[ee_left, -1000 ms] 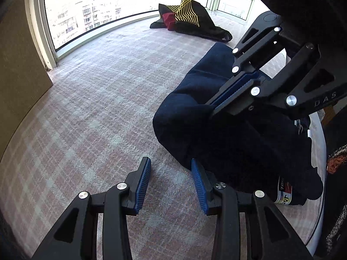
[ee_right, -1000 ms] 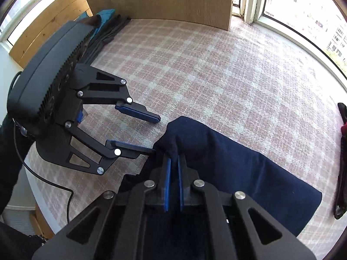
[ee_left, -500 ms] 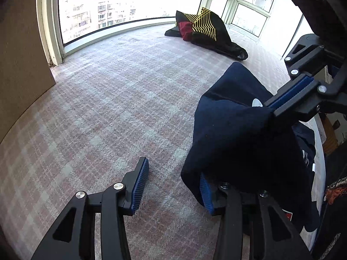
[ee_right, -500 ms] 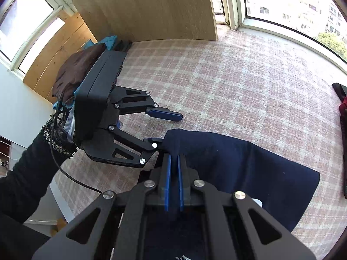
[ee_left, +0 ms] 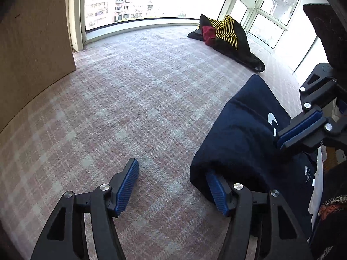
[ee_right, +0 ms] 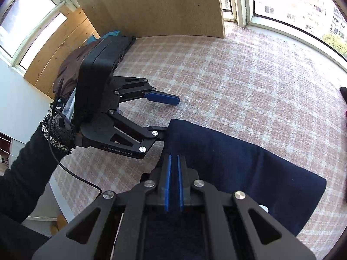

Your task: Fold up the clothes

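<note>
At the near edge of the checked table (ee_left: pixel 134 99), the left tool (ee_left: pixel 173 186) stands wide apart, its left finger over bare cloth cover and its right finger tucked under the lifted fold of a navy garment (ee_left: pixel 245 134). Nothing is pinched between those two blue pads. Just to the right, the right tool (ee_right: pixel 173 182) has its pads drawn narrow, almost together, and grips the upper edge of the navy garment, holding that edge raised off the table. The rest of the garment drapes down and spreads to the right across the checked surface. A black sleeve (ee_right: pixel 23 173) with a speckled cuff reaches in behind the left tool. Farther off, a brown heap of clothing (ee_right: pixel 71 73) lies against a wooden board (ee_right: pixel 164 6). At the far side by the windows (ee_left: pixel 151 0), a black, red and yellow-striped pile (ee_left: pixel 225 36) rests well apart from the navy garment.
</note>
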The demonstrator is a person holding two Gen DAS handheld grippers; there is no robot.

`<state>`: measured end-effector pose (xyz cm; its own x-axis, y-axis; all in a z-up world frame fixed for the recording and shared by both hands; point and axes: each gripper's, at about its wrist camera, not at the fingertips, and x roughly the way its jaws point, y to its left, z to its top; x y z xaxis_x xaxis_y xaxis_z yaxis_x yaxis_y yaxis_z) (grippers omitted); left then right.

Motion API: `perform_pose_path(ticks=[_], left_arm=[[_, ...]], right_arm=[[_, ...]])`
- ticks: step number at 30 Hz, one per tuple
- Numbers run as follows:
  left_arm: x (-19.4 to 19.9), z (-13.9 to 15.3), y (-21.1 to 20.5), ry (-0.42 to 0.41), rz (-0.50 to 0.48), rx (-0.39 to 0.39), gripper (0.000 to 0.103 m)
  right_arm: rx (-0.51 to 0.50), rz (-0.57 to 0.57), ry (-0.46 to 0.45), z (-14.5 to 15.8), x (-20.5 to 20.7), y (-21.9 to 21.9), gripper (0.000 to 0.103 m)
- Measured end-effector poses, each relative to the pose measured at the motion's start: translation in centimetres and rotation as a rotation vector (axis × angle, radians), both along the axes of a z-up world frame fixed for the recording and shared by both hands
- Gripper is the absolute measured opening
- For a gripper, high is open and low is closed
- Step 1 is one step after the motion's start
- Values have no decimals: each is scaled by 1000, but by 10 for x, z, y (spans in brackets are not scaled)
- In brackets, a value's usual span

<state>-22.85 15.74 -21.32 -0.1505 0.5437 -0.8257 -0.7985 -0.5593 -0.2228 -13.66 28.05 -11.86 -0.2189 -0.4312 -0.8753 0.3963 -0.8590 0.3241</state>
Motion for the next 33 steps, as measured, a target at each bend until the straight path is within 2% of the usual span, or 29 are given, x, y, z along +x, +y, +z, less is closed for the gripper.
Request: perform_pose_path(ticks=[4, 6, 9, 13, 14, 17, 19, 20, 21, 23, 27, 29, 30, 33], left_arm=[[10, 9, -19, 10, -38, -14, 60], [10, 14, -26, -15, -55, 17, 60], [0, 14, -13, -5, -53, 47, 60], [-26, 5, -13, 12, 45, 11, 61], [-31, 3, -15, 14, 71, 0, 54], [-39, 5, -23, 20, 122, -32, 54], [-30, 20, -30, 31, 128, -9, 54], [-24, 29, -31, 32, 124, 13, 54], [-15, 39, -30, 45, 113, 30, 55], [1, 49, -17, 61, 71, 32, 55], [24, 41, 17, 44, -23, 33, 55], [25, 19, 29, 43, -32, -52, 56], [24, 10, 29, 58, -25, -71, 61], [18, 5, 23, 51, 31, -108, 62]], right_arm=[[1, 7, -17, -8, 0, -3, 6], [-2, 9, -37, -17, -1, -5, 6], [4, 12, -70, -31, -2, -6, 6], [28, 17, -132, -59, 1, -5, 6], [21, 13, -138, -62, 1, -3, 6], [-18, -2, -147, -65, 3, 3, 6], [-66, -26, -110, -52, 5, 15, 8], [-91, -51, -78, -42, 6, 26, 12], [-114, -82, -43, -33, 7, 40, 22], [-123, -154, 8, -19, 6, 71, 34], [-38, -237, 43, -18, -7, 123, 34], [-1, -226, 41, -33, -18, 135, 34], [13, -214, 23, -45, -25, 140, 34], [-52, -219, 23, -54, -33, 150, 34]])
